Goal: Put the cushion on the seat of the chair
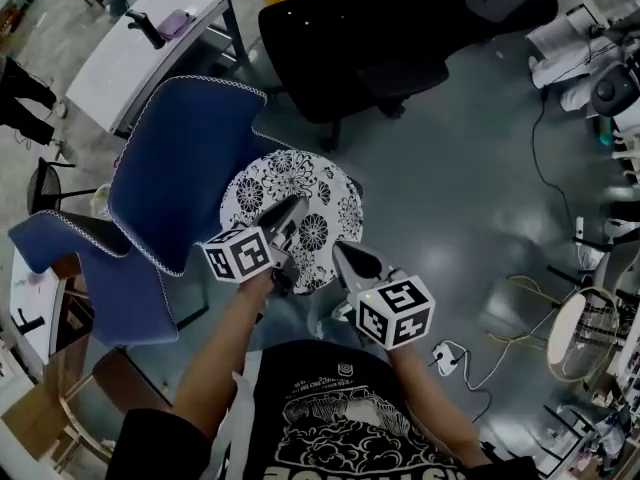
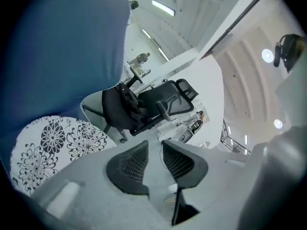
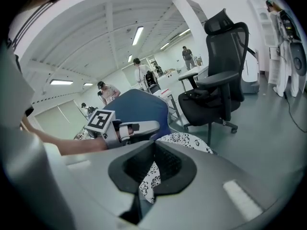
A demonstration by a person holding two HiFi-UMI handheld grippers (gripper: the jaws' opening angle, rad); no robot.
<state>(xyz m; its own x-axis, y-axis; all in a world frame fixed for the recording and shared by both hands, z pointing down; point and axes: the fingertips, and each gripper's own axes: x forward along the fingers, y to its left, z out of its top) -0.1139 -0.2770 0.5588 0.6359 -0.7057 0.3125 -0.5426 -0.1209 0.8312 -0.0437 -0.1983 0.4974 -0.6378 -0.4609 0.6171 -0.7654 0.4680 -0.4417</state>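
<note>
A round cushion (image 1: 320, 193) with a black-and-white flower print lies flat on the seat of the blue chair (image 1: 190, 158) with white trim. My left gripper (image 1: 295, 205) hangs over the cushion's near-left part. Its jaws stand apart with nothing between them (image 2: 154, 145); the cushion (image 2: 53, 143) lies below and to the left. My right gripper (image 1: 338, 250) is at the cushion's near edge. Its jaw tips meet (image 3: 154, 145) and nothing shows between them, while cushion print (image 3: 187, 140) shows beyond and beneath. The right gripper view also catches the left gripper (image 3: 139, 127).
A black office chair (image 1: 350, 48) stands just beyond the blue chair, with a white table (image 1: 150, 43) at the far left. More blue upholstery (image 1: 60, 243) sits to the left. Cables (image 1: 500, 348) and a round wire frame (image 1: 580, 333) lie on the floor at right.
</note>
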